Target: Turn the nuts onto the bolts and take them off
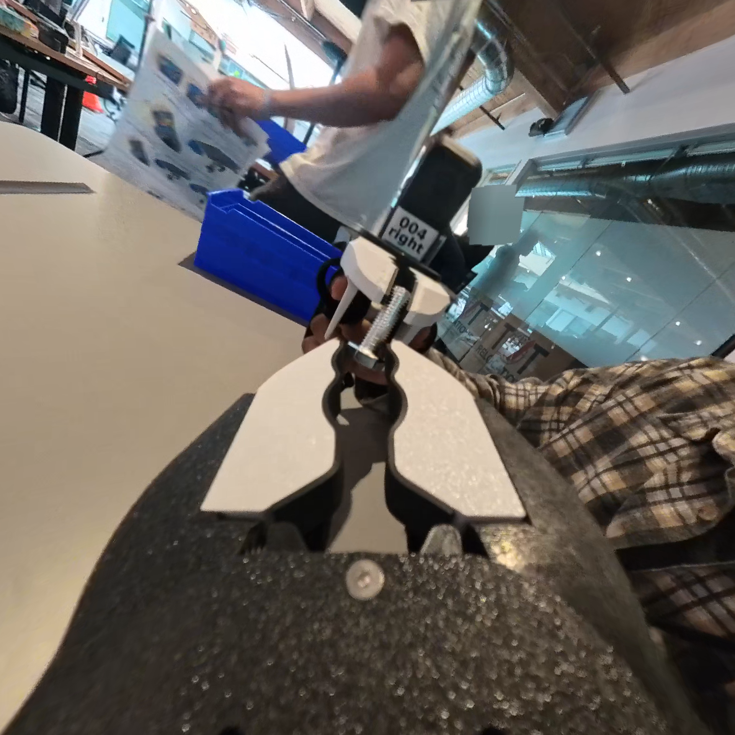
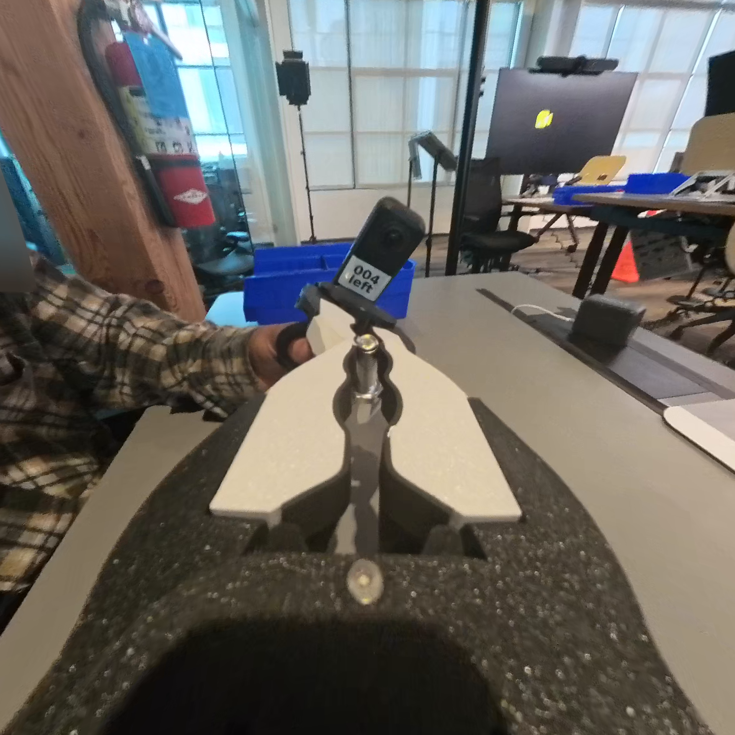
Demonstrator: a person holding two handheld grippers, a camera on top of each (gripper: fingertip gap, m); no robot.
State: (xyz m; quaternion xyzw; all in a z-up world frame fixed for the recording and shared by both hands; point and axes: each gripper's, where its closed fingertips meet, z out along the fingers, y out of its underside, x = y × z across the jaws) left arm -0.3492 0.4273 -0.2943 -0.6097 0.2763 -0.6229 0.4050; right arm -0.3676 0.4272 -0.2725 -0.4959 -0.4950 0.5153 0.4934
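A silver bolt (image 1: 384,318) is held in the air between my two grippers, above the grey table (image 1: 99,338). My left gripper (image 1: 364,354) is shut on the bolt's hex head end (image 1: 368,360). My right gripper (image 1: 391,298) comes from above and grips the threaded end. In the right wrist view the bolt (image 2: 364,372) lies along the gap between my right gripper's (image 2: 366,350) fingers. A nut-like ring (image 2: 368,393) sits in their notch. The left gripper (image 2: 358,330) holds the far end.
A blue bin (image 1: 254,246) stands on the table behind the grippers; it also shows in the right wrist view (image 2: 286,278). A standing person holds a printed sheet (image 1: 179,131). A grey block with a cable (image 2: 604,318) and a white pad (image 2: 708,429) lie at the right. Less than 4 cm separates the two grippers' tips.
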